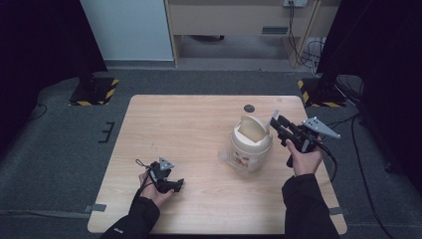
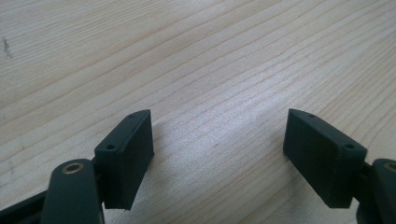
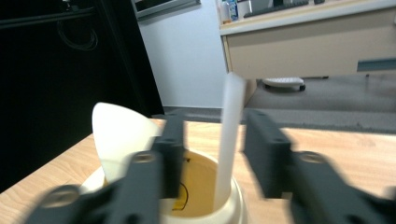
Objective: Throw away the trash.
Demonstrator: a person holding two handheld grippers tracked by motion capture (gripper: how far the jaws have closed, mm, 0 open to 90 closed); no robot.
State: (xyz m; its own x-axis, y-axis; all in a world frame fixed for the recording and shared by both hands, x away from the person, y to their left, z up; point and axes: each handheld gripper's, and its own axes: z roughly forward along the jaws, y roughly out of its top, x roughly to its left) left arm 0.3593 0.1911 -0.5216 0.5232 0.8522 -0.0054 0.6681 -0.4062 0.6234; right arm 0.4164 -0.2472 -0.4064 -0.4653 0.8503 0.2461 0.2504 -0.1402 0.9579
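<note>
Work in hand: dropping a thin white strip [image 3: 229, 135] into the cream bin [image 1: 251, 147], which has a swing lid [image 1: 254, 128] tipped up.
Right claw [image 1: 276, 121]: jaws part open, one on each side of the strip; in the right gripper view a gap shows between each pad and the strip, so I judge it released, not gripped.
Strip: stands nearly upright between the right claw's jaws, its lower end already inside the bin's mouth, its top above the jaw tips.
Strip's long axis: runs up and down, roughly across the line of the jaws, leaning slightly.
Bin: just ahead of and below the right claw, to the left of that hand in the high view; its rim sits under the jaw tips.
Lid: tilted open on the far side of the mouth from the strip, to the left of the jaws in the right gripper view.
Left claw [image 2: 219, 158]: wide open, nothing between the jaws, resting low over bare table [image 2: 196, 60], well apart from the bin.
Nearer hand: the right one by far; the left is off to the bin's other side.
Key relation: the strip lies straight down from the right claw into the opening, so the next move likely calls for lifting the claw clear without dragging the strip out.
</note>
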